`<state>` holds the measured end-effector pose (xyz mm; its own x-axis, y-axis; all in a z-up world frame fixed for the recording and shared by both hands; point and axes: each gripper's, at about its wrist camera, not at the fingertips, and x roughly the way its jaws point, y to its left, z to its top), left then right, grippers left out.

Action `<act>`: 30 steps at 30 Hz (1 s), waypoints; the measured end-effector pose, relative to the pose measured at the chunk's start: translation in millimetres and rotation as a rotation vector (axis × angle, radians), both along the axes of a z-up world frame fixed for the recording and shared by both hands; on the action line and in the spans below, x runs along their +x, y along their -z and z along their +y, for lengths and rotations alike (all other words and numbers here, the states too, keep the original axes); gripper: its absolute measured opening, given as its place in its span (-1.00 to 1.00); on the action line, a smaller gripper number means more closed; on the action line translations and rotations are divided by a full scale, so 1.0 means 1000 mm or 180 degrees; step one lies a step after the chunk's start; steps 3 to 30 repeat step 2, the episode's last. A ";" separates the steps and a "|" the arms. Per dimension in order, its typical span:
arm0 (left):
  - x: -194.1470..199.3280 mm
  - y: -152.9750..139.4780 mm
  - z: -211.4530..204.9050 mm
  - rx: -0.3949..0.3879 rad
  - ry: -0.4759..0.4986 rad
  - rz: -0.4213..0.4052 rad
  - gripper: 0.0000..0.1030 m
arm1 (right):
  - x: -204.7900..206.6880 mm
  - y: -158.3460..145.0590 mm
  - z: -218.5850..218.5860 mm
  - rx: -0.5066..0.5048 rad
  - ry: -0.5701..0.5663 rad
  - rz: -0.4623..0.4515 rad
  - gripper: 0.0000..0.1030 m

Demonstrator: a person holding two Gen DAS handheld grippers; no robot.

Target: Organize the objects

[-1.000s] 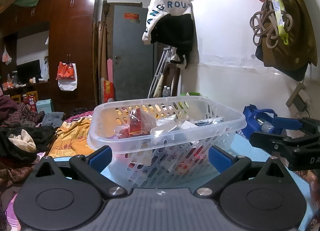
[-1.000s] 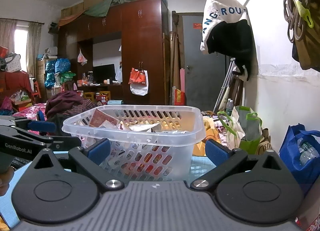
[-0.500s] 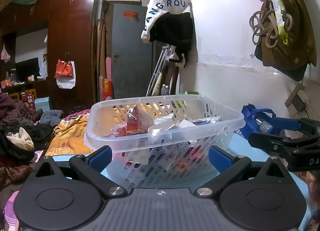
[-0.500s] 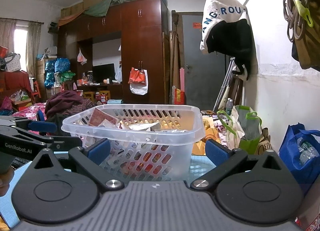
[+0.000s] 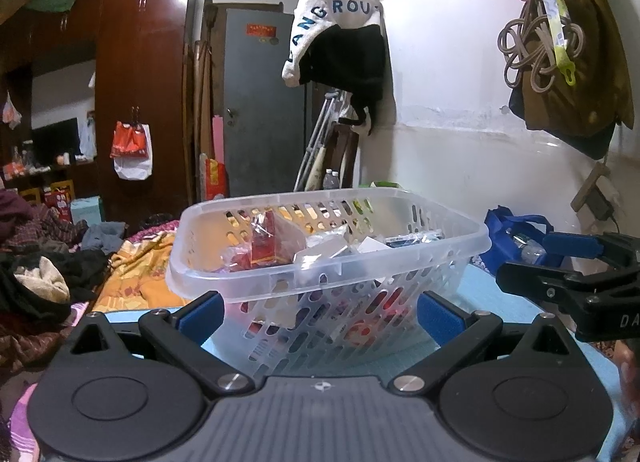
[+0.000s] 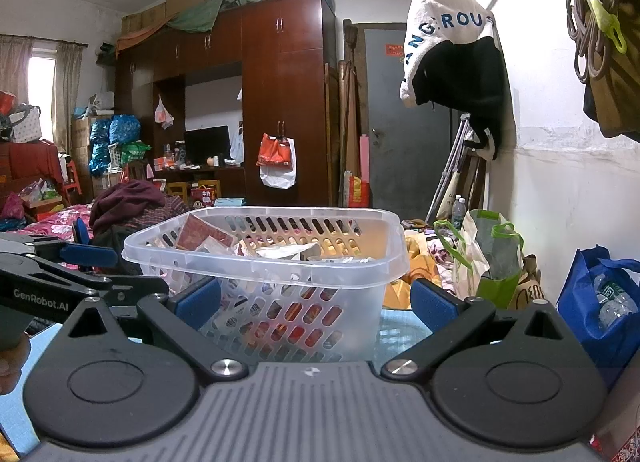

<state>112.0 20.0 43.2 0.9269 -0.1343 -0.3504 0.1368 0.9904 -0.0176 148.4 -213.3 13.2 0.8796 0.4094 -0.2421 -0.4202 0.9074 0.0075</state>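
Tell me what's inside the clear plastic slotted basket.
The clear plastic slotted basket holds a red packet, white wrappers and more packets showing through its slots. Items at the bottom are too covered to identify.

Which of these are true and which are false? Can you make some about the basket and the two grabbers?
1. The clear basket has packets inside it. True.
2. The left gripper is squeezing the basket's rim. False: its jaws are wide open, holding nothing.
3. The right gripper is open. True.
4. The basket is lying upside down. False: it stands upright on the light blue tabletop.
5. A blue bag holding bottles sits near the white wall. True.
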 end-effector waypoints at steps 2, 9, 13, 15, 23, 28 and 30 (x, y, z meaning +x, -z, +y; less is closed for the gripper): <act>-0.001 -0.001 -0.001 -0.0005 0.0020 -0.0015 1.00 | 0.000 0.000 0.000 0.0003 0.0002 0.0001 1.00; -0.001 -0.001 -0.001 -0.0005 0.0020 -0.0015 1.00 | 0.000 0.000 0.000 0.0003 0.0002 0.0001 1.00; -0.001 -0.001 -0.001 -0.0005 0.0020 -0.0015 1.00 | 0.000 0.000 0.000 0.0003 0.0002 0.0001 1.00; -0.001 -0.001 -0.001 -0.0005 0.0020 -0.0015 1.00 | 0.000 0.000 0.000 0.0003 0.0002 0.0001 1.00; -0.001 -0.001 -0.001 -0.0005 0.0020 -0.0015 1.00 | 0.000 0.000 0.000 0.0003 0.0002 0.0001 1.00; -0.001 -0.001 -0.001 -0.0005 0.0020 -0.0015 1.00 | 0.000 0.000 0.000 0.0003 0.0002 0.0001 1.00; -0.001 -0.001 -0.001 -0.0005 0.0020 -0.0015 1.00 | 0.000 0.000 0.000 0.0003 0.0002 0.0001 1.00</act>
